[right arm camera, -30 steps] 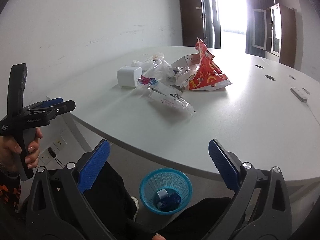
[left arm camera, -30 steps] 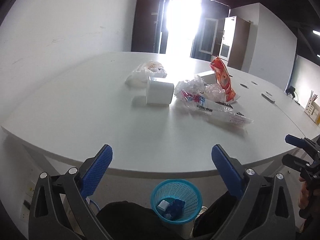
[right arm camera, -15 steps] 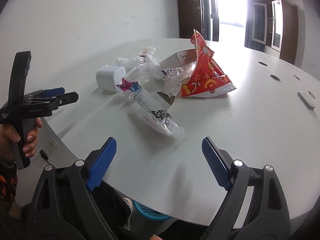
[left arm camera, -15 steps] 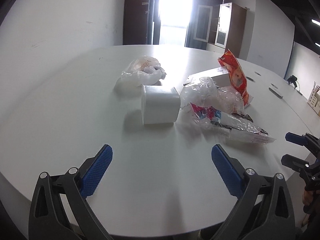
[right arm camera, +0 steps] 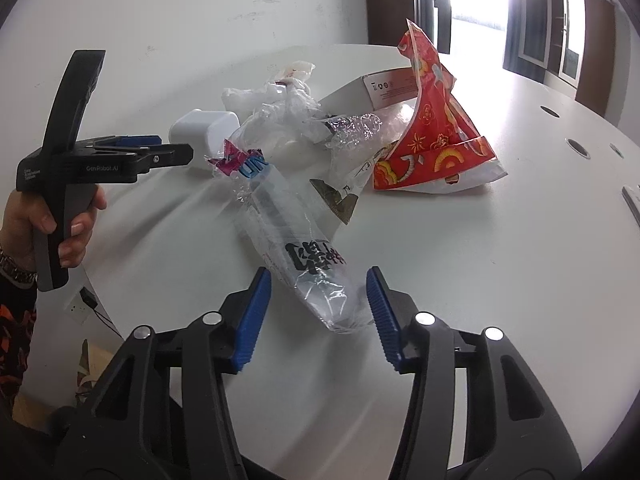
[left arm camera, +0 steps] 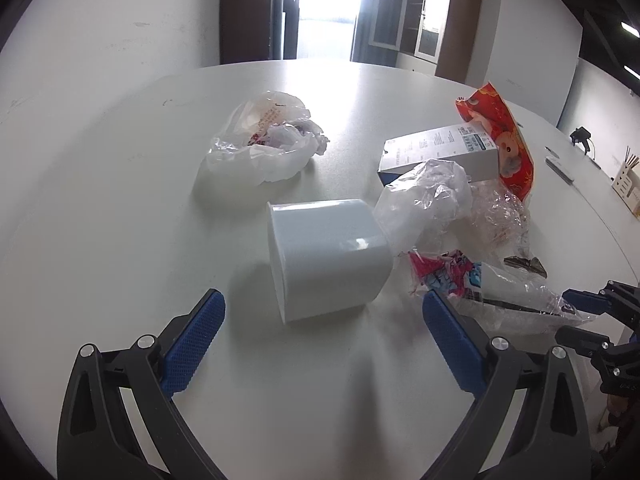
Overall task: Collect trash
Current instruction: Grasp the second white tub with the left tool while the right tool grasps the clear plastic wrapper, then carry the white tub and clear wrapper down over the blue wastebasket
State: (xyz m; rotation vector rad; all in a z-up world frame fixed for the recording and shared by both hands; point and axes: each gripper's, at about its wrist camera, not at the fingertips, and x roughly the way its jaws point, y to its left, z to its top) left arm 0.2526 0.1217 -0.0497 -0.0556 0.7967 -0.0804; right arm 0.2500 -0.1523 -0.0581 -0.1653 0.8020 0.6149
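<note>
Trash lies on a white round table (left arm camera: 100, 208). A white plastic cup (left arm camera: 328, 256) lies on its side just ahead of my open left gripper (left arm camera: 320, 320). A long clear printed wrapper (right arm camera: 296, 240) reaches between the fingers of my right gripper (right arm camera: 318, 308), whose jaws stand apart around its near end. Behind are crumpled clear plastic (left arm camera: 436, 196), a red printed bag (right arm camera: 432, 136), a white carton (left arm camera: 440, 152) and a white plastic bag (left arm camera: 264, 140). The cup also shows in the right wrist view (right arm camera: 204, 132), with the left gripper (right arm camera: 168, 148) beside it.
A remote (left arm camera: 560, 168) lies at the far right of the table. Cable holes (right arm camera: 578, 148) sit in the tabletop. A wooden holder (left arm camera: 628, 184) stands at the right edge. Cabinets (left arm camera: 436, 24) and a bright doorway (left arm camera: 324, 8) are behind.
Both grippers have moved forward over the table toward the trash. The blue bin below the table edge has dropped out of view. The right jaws have narrowed around the wrapper's end.
</note>
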